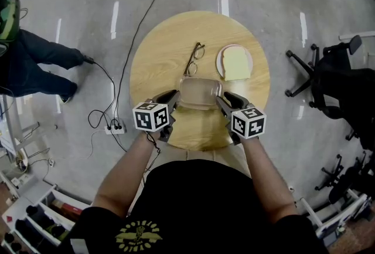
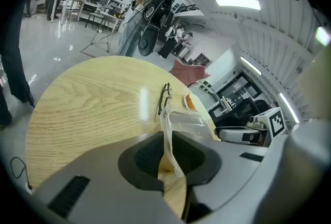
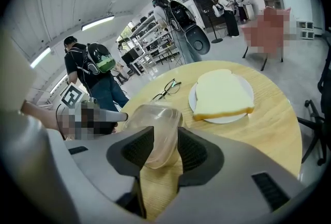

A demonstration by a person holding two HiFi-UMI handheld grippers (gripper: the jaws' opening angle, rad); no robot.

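Here, the left tool point(image 1: 168, 99) is clenched on the left edge of a clear plastic bag point(image 1: 199, 93), and the right tool point(image 1: 225, 100) pinches its right edge. Both gripped edges are buried between the jaws. Whether the bag rests on the round desk point(image 1: 155, 53) or hangs just above it is unclear. Beyond lie glasses point(image 1: 194, 58) and, right of them, bread point(image 1: 236, 63) on a plate point(image 1: 219, 62).

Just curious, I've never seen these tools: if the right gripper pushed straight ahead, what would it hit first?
The clear plastic bag, which is already pinched in the right gripper. Beyond it, probably the glasses, though depth is hard to judge.
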